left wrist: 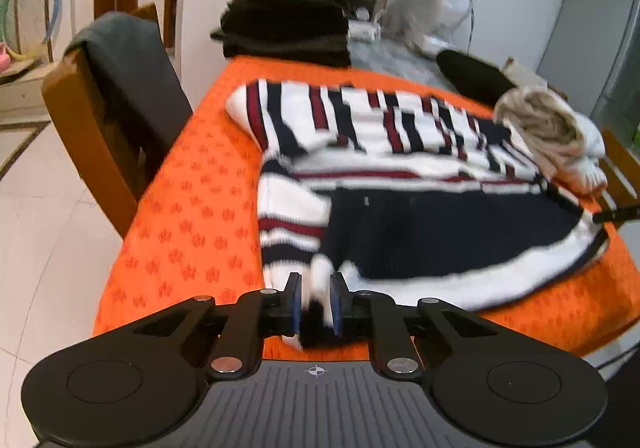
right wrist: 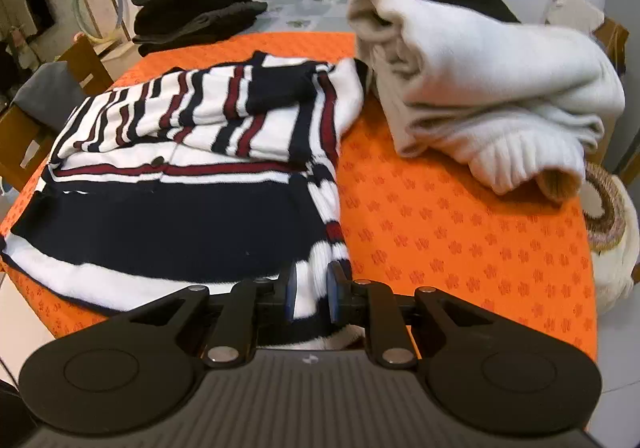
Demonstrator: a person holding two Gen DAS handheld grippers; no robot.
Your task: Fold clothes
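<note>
Gripping the near hem corners of the striped sweater, the left claw and right claw are both pinching fabric on the orange tabletop. Sleeves are lying folded in; the bottom-to-top fold is seemingly remaining, while the cream sweater is waiting unfolded.

Bright, even indoor light; motion blur; fisheye-bent edges.

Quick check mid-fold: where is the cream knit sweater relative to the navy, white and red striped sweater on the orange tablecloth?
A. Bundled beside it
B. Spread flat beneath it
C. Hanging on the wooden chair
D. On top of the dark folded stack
A: the cream knit sweater lies bundled on the orange tablecloth, beside the striped sweater.
</note>
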